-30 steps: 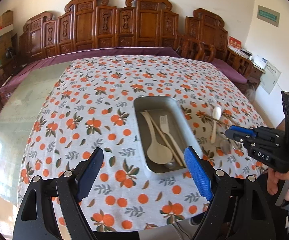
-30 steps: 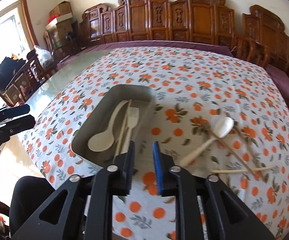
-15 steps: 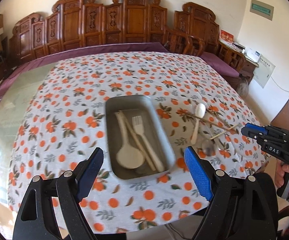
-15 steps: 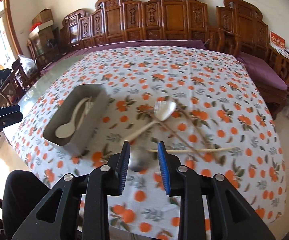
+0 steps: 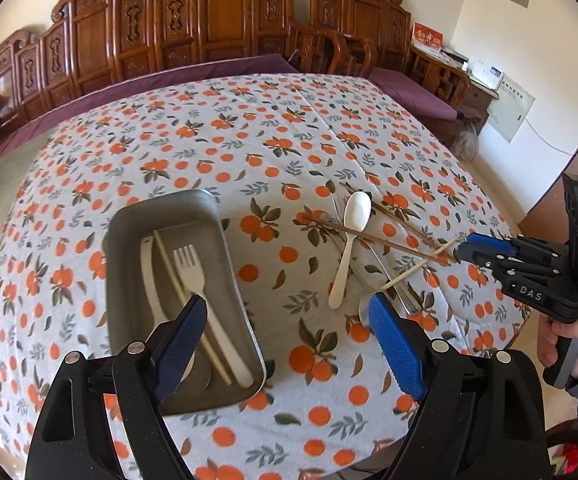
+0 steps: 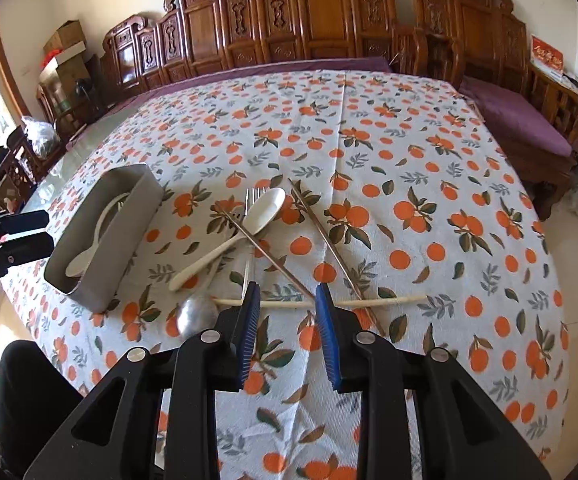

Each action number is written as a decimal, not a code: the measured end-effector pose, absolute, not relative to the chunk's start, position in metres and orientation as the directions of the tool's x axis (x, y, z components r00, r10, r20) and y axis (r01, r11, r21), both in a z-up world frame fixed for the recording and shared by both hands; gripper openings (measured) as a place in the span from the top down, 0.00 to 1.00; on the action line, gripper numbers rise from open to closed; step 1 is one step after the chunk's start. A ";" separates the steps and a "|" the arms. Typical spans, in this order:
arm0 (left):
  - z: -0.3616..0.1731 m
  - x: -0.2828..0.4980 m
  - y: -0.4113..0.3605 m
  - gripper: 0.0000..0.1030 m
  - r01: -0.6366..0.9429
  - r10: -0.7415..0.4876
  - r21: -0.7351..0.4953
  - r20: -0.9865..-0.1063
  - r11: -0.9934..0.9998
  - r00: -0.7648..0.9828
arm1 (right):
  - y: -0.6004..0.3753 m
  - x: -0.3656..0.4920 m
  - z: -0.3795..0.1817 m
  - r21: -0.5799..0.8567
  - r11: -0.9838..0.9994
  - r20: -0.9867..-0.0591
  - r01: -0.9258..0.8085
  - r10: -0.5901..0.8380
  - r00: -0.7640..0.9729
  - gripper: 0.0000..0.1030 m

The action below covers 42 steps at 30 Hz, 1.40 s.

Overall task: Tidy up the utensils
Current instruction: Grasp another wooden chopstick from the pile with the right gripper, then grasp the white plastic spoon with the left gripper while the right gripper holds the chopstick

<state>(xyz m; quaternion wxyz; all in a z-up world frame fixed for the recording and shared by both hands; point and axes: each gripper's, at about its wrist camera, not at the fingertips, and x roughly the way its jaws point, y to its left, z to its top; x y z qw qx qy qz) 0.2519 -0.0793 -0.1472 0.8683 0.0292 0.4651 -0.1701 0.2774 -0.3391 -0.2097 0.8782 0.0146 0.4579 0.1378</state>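
pale chopstick (image 6: 385, 301) crosswise, tips left-right

On your surface (image 6: 409, 152) the tray (image 6: 89, 276) sits left, with a fork (image 5: 193, 272) and spoon (image 6: 89, 256) in it; to its right, loose spoons (image 6: 245, 228) and chopsticks (image 6: 329, 240) lie crossed.

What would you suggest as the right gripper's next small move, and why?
Probably lower the right gripper onto the pale chopstick lying crosswise just ahead of its tips. Its jaws are open and empty, and that stick lies loose on the tablecloth, outside the metal tray that already holds a spoon, fork and chopstick.
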 end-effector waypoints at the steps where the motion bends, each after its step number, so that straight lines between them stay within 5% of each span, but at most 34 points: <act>1: -0.149 0.255 -0.081 0.23 0.325 -0.268 -0.107 -0.820 0.940 0.506 | -0.338 0.283 -0.213 0.152 0.960 -0.805 -0.237 0.259 0.534 0.70; 27: -0.183 0.286 -0.101 0.23 0.345 -0.293 -0.150 -0.863 0.926 0.411 | -0.302 0.342 -0.273 0.074 0.932 -0.880 -0.354 0.228 0.418 0.71; 33: -0.185 0.293 -0.111 0.23 0.364 -0.293 -0.143 -0.869 0.920 0.400 | -0.306 0.349 -0.269 0.069 0.921 -0.864 -0.383 0.247 0.439 0.94; 42: -0.199 0.313 -0.143 0.27 0.410 -0.281 -0.114 -0.884 0.905 0.375 | -0.329 0.348 -0.243 0.099 0.921 -0.804 -0.377 0.297 0.515 0.94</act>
